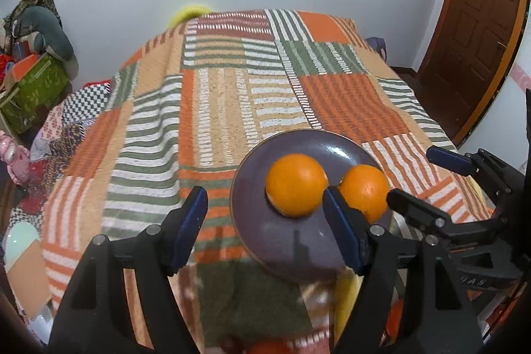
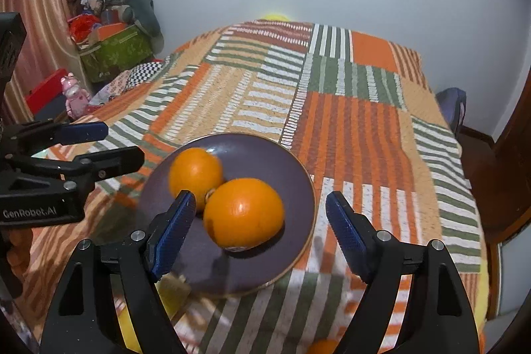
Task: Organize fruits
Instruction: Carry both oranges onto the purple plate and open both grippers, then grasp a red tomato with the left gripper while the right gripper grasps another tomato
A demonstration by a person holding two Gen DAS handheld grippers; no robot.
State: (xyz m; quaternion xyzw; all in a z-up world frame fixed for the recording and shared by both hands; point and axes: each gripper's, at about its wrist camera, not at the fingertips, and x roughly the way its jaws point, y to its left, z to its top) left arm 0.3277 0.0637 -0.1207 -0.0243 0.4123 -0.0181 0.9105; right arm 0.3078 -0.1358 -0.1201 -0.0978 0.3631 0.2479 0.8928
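A dark purple plate [image 1: 292, 241] [image 2: 292, 181] sits on the striped patchwork cloth [image 1: 232, 88] [image 2: 348, 128]. Two oranges lie on it side by side, touching: one orange [image 1: 296, 184] [image 2: 195, 175] to the left, the other orange [image 1: 364, 189] [image 2: 244, 213] to the right. My left gripper [image 1: 265, 221] is open and empty, held over the plate's left edge. My right gripper [image 2: 260, 221] is open and empty, its fingers either side of the right orange, above it. Each gripper shows in the other's view, the right one [image 1: 418, 181] and the left one [image 2: 122, 145].
Yellow fruit [image 1: 346, 297] [image 2: 166, 297] and other orange fruit [image 1: 265, 347] [image 2: 322, 347] lie near the front edge below the grippers. A green box [image 2: 113, 52] with clutter stands at the far left. A wooden door [image 1: 478, 22] is at the right.
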